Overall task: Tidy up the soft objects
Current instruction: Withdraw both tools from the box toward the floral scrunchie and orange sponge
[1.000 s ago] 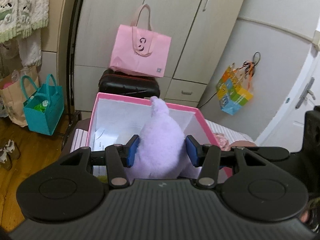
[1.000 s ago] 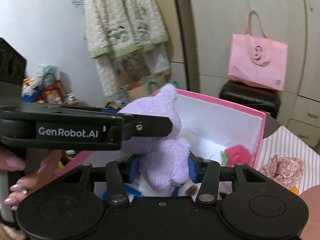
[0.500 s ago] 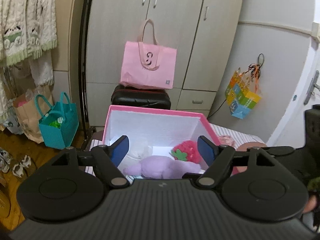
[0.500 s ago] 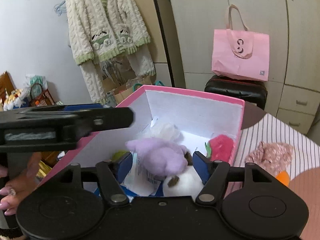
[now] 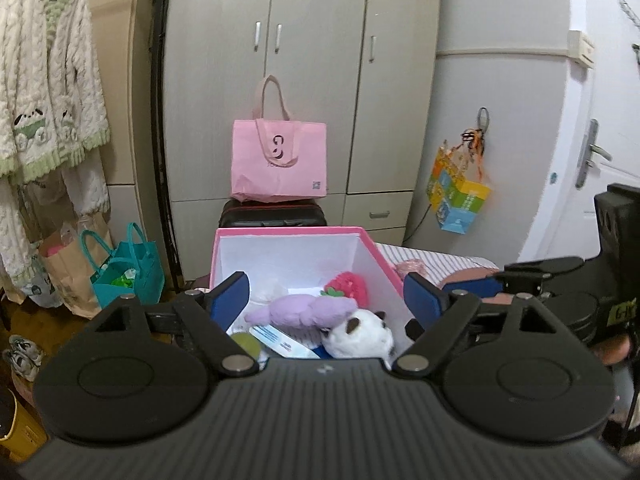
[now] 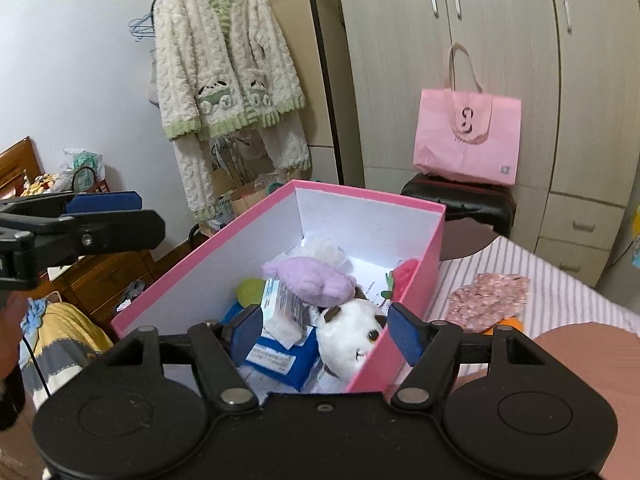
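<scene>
A pink box with white inside walls stands on a striped cloth. In it lie a purple plush toy, a white panda plush, a red strawberry plush, a green ball and blue tissue packs. My left gripper is open and empty, above the box's near end. My right gripper is open and empty over the box's near corner. The left gripper also shows in the right wrist view, held left of the box.
A floral pink cloth and an orange item lie on the striped cloth right of the box. A pink tote sits on a black suitcase before the wardrobe. A teal bag stands on the floor.
Both grippers held the purple plush a second ago, opened and let it drop into the box. Both have since pulled back and up from the box.
</scene>
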The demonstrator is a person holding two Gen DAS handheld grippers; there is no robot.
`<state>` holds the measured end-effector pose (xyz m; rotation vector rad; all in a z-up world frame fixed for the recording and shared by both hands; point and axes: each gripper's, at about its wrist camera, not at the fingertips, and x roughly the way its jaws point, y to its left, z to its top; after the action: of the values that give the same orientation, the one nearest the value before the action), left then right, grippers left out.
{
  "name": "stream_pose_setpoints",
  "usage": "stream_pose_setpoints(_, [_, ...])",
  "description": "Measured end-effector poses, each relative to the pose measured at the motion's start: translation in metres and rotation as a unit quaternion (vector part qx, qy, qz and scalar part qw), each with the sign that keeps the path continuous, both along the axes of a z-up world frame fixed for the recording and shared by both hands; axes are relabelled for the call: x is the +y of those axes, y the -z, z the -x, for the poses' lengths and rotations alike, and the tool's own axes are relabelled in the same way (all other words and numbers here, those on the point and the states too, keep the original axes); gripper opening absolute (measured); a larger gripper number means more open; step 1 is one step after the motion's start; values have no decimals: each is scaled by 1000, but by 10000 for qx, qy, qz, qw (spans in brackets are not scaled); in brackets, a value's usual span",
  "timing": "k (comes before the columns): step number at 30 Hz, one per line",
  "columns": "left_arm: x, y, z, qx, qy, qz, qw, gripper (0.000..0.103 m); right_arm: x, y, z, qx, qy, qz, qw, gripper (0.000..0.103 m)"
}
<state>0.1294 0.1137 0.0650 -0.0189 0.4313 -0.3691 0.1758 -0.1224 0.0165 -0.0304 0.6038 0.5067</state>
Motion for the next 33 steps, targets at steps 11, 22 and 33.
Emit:
stream_pose_setpoints(11, [-26,-5,41,40,492,-37,9988,85,-42,-22,55,-456,80,188,9988,75])
stream_pose_setpoints(22, [-88,6,40,270,966,-284,9946,84,-104,-11,80,-670,303,406,9965,75])
stream_pose_setpoints(33, [-168,16,-13,731,1085,-811,9881,76,-147,21,60,-768,3,460,9960,75])
